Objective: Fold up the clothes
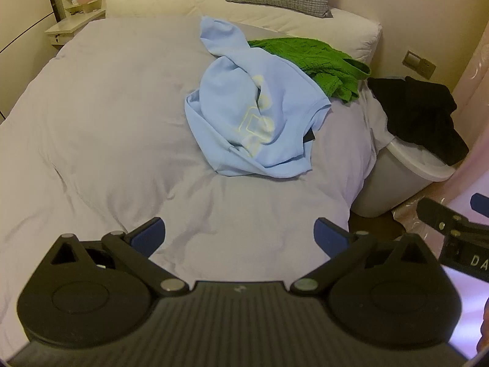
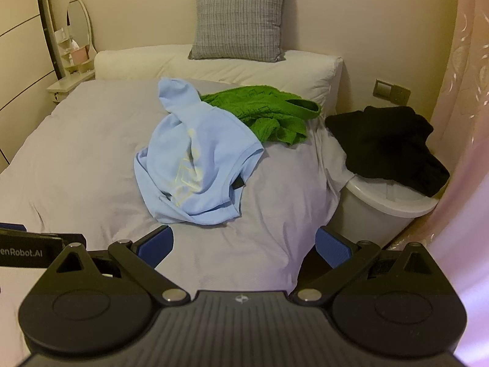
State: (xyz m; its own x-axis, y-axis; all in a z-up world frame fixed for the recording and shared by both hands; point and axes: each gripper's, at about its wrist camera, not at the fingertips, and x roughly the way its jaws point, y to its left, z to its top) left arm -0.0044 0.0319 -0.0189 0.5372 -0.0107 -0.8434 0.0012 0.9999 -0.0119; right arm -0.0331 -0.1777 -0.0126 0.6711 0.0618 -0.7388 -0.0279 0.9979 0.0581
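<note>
On bed [image 1: 91, 122]: crumpled blue shirt [image 1: 244, 113]

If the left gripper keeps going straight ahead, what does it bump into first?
Probably the light blue shirt, crumpled on the bed cover. The left gripper is open and points toward it over bare cover; depth is hard to judge, so it might brush the cover first.

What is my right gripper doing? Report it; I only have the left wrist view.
Observer: The right gripper is open, with nothing between its blue pads, over the near edge of the bed.
Operator: Check the grey pillow. My view crops it.
Observer: The grey pillow stands upright against the wall, on top of the white headboard cushion.
Operator: Now the far left corner.
Observer: An oval mirror stands on the side table.
</note>
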